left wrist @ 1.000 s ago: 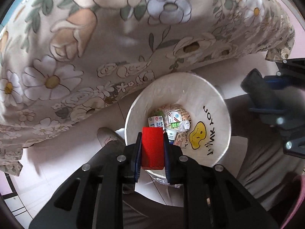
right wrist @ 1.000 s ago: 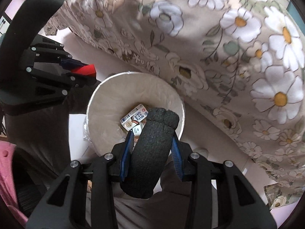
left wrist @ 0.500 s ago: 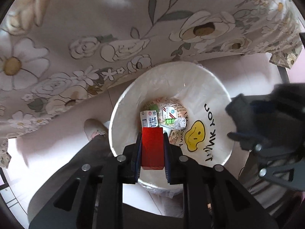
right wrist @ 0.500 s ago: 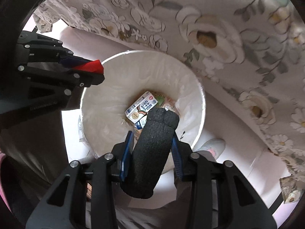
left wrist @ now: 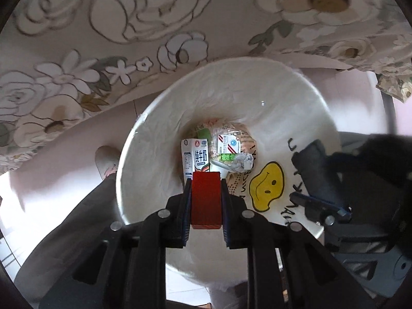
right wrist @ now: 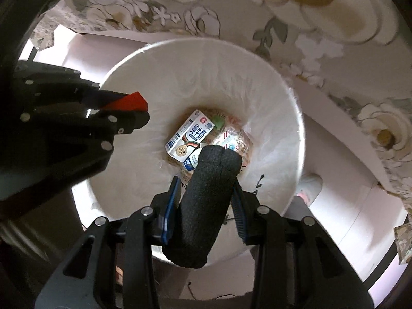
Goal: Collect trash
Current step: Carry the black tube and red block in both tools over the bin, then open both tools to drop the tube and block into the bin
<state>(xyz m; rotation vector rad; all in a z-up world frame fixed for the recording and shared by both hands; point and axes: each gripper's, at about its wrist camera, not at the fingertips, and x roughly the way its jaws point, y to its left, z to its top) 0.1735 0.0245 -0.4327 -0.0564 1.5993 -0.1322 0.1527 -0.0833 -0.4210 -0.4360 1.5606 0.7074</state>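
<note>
Both grippers lower and closer over bin (left wrist: 303, 118) than a second ago. Left gripper (left wrist: 206, 198) clamped on red block (left wrist: 206, 200); right gripper (right wrist: 206, 200) clamped on black foam roll (right wrist: 206, 206). Both items above bin mouth, carton (right wrist: 190, 136) at bottom. Release looks next.

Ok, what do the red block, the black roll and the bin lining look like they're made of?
Red block: rigid, matte, sharp flat faces; looks like painted wood or plastic, can't tell which. Black roll: foam by its look, with a grainy, porous, dull surface. Lining of the bin: thin whitish plastic film, wrinkled, faintly glossy.
</note>
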